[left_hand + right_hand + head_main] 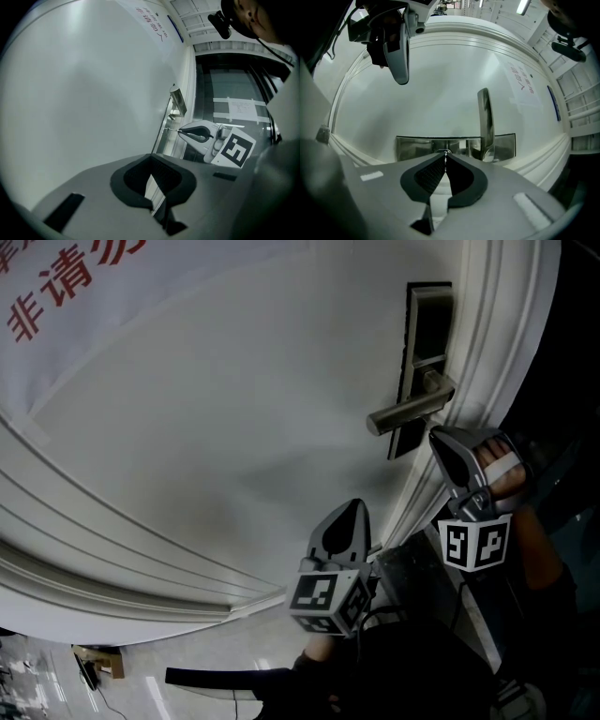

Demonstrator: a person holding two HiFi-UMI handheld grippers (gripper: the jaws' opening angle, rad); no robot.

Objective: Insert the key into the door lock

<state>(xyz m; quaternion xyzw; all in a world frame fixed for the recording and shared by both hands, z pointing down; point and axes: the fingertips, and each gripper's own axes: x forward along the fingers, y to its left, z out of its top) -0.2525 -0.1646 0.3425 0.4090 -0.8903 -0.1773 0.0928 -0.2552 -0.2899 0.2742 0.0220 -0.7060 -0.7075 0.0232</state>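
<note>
A white door carries a dark metal lock plate with a silver lever handle. My right gripper sits just below the handle, at the plate's lower end. In the right gripper view the jaws are shut on a thin key, whose tip reaches the lock plate. I cannot tell whether it is inside the keyhole. The left gripper view shows the key sticking out of the right gripper toward the door. My left gripper hangs lower left, off the door, shut on nothing.
A white sign with red characters covers the door's upper left. Raised moulding runs along the door's panel, and the door frame stands right of the lock. A glass panel with a paper notice lies beyond the door's edge.
</note>
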